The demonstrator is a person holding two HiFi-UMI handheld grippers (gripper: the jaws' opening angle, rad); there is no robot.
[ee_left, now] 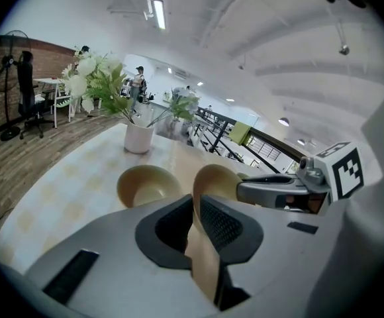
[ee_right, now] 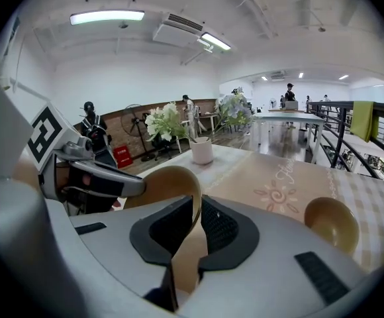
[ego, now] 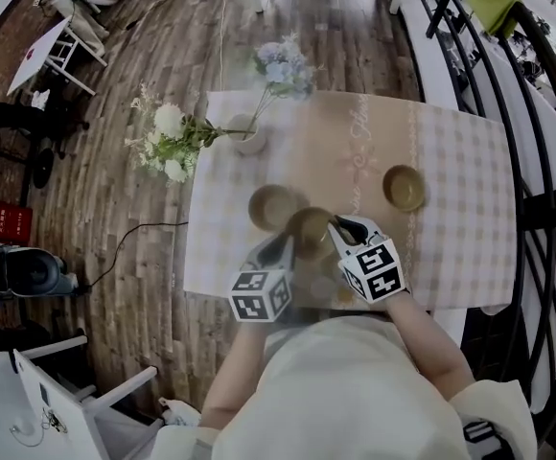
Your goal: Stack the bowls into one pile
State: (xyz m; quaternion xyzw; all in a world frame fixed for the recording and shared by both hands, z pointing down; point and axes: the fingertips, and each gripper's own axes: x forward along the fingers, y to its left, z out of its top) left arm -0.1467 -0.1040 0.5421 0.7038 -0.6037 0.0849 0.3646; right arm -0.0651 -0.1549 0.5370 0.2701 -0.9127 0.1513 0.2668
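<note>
Looking steeply down on a desk (ego: 451, 161) covered in a checked cloth. Just below the centre of the frame, you hold one tan bowl (ego: 309, 230) with both tools. Your left tool (ego: 283, 245) pinches the rim on the bowl's left side, and your right tool (ego: 338, 226) pinches the opposite rim. In each gripper view the jaws stand narrow, with the pads pressed on either face of the thin bowl wall.

A second bowl (ego: 273, 206) sits just up and left of the held one, their edges close together. A third bowl (ego: 405, 188) stands well apart at the right. A vase of flowers (ego: 249, 140) stands at the upper left.

The bowls look stiff, light and smooth, so they are probably slippery and easy to chip. Gripping the rim on two opposite sides suits them. Hold the bowl level and lower it gently into the next one.
</note>
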